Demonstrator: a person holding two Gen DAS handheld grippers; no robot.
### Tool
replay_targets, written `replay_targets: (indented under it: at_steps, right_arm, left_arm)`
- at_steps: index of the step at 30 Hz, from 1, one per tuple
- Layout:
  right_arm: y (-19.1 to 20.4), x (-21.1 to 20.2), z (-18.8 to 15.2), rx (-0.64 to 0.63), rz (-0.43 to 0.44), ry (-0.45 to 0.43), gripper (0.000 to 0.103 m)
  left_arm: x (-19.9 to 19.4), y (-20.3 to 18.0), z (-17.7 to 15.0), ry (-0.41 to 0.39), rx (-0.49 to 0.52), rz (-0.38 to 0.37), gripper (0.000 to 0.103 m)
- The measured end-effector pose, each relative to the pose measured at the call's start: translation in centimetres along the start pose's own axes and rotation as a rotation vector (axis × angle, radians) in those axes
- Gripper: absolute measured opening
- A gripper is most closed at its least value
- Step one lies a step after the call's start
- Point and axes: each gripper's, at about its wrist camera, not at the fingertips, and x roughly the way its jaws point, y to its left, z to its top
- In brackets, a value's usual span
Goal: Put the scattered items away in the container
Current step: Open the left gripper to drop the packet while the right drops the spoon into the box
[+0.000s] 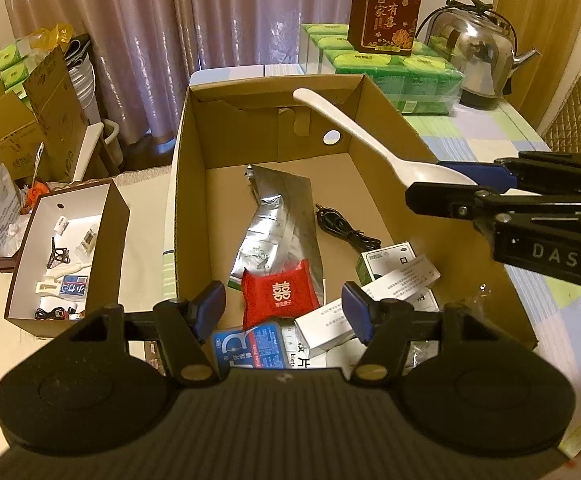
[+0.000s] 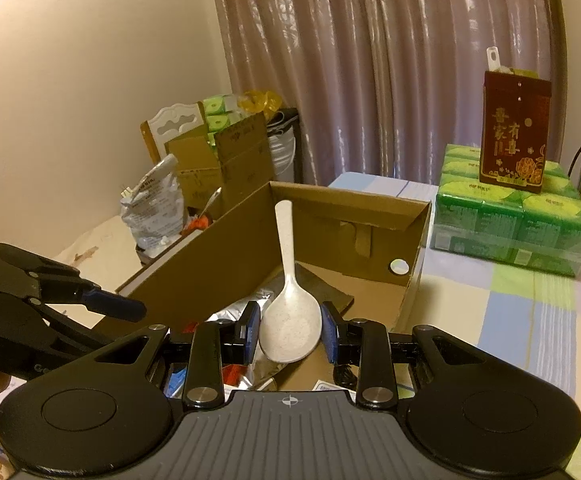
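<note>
— Jaws on the right gripper (image 2: 289,334) sit either side of the white rice spoon (image 2: 290,320) at its bowl, handle pointing away; I can't tell for sure whether the pads are pressing it.

— And where is the spoon?

— Above the open cardboard box (image 1: 194,184), over its right wall. The left gripper (image 1: 284,308) hangs spread wide with nothing between its fingers, over the box's near end.

— What's inside?

— A red pouch (image 1: 278,292), a silver foil bag (image 1: 268,232), a black cable (image 1: 344,230), some white cartons (image 1: 330,326). Just beside it, on the left, stands a small white-lined box (image 1: 108,216); behind it, green tissue packs (image 2: 510,216) and a steel kettle (image 1: 478,56).
</note>
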Motion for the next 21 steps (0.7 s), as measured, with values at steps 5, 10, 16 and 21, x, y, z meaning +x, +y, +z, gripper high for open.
replay_targets:
  at_steps: [5,10,16,21]
  right_arm:
    - [-0.2,0.2,0.0,0.025,0.007,0.006,0.029]
    - [0.2,0.3,0.1,0.015,0.009,-0.006,0.033]
    - [-0.1,-0.1,-0.2,0.013,0.002,-0.025,0.075]
    - [-0.7,-0.9,-0.7,0.025,-0.010,-0.024,0.075]
  left_arm:
    - [0.0,-0.2,0.0,0.001,0.000,-0.004,0.060]
    - [0.0,-0.1,0.0,0.003,-0.004,-0.007,0.060]
    - [0.0,0.0,-0.3,0.005,-0.009,-0.005,0.060]
    - [0.0,0.0,-0.6,0.008,-0.017,-0.004,0.060]
